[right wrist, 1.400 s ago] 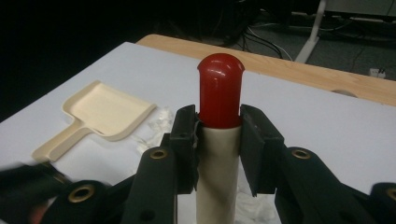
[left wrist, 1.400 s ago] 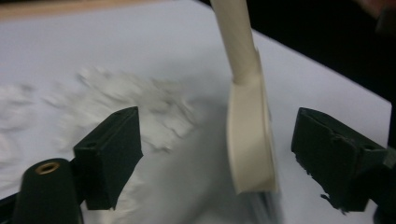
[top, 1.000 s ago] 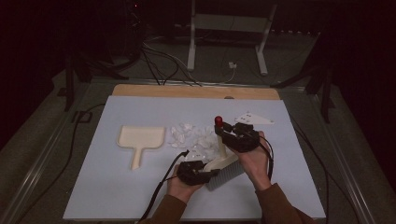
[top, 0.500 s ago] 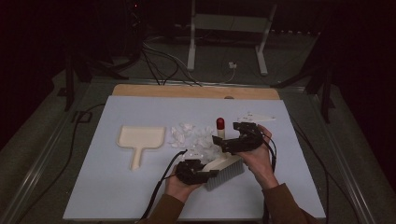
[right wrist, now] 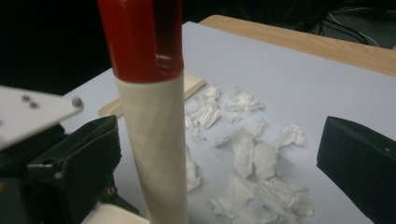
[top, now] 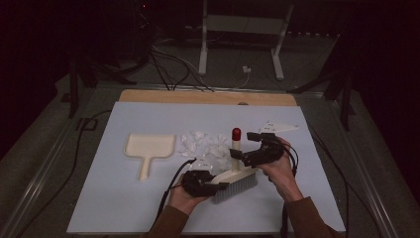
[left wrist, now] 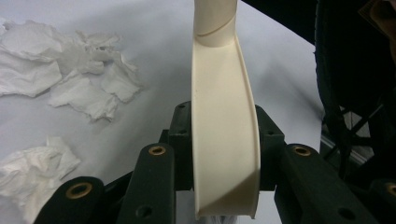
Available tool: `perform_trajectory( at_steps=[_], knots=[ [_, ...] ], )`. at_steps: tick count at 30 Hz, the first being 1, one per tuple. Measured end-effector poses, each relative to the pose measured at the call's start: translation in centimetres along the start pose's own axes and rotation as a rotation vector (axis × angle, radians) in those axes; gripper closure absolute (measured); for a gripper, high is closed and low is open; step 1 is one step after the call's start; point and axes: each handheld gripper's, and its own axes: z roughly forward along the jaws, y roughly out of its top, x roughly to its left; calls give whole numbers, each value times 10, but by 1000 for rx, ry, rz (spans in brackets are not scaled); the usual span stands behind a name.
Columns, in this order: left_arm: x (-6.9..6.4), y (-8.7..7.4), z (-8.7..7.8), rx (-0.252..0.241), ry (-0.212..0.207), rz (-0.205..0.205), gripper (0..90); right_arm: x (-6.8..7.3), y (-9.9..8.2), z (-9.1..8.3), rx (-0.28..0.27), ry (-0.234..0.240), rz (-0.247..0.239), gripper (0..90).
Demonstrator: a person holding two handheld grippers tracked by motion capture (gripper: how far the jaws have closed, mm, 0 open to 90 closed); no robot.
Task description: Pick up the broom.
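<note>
A cream brush (top: 236,174) lies bristles-down on the pale blue sheet (top: 124,198), and its red-capped handle (top: 236,133) stands upright. My left gripper (top: 218,182) is shut on the near end of the brush's back (left wrist: 224,140), one pad on each side. My right gripper (top: 242,156) is open; its jaws have just been opening. The handle (right wrist: 156,154) stands between the jaws, close to the left one, and neither pad presses on it. Several crumpled white paper scraps (top: 205,146) lie just beyond the brush.
A cream dustpan (top: 148,146) lies flat to the left of the scraps, handle toward me. More scraps (left wrist: 84,88) lie left of the brush's back. A wooden board edge (top: 208,96) runs along the far side. Cables trail off both grippers.
The right gripper's jaws have opened off the brush handle, and the hand has shifted slightly right and down. The left gripper has stayed clamped on the brush, which now rests lower on the sheet.
</note>
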Motion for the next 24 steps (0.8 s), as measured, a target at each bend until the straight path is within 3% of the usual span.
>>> perform_trajectory(
  at_steps=[8,10,12,19,24],
  knots=[
    [4,1,-12,25,-23,56,694,1,-3,-1,26,62,-35,0],
    [5,1,-15,28,-33,69,694,4,-4,1,52,79,-67,0],
    [6,2,-19,25,-44,80,694,7,-7,3,83,108,-96,0],
    [13,4,-35,-2,-85,107,694,9,-12,9,148,168,-119,0],
    [18,5,-45,-26,-115,124,694,12,-13,11,173,184,-140,15]
  ],
)
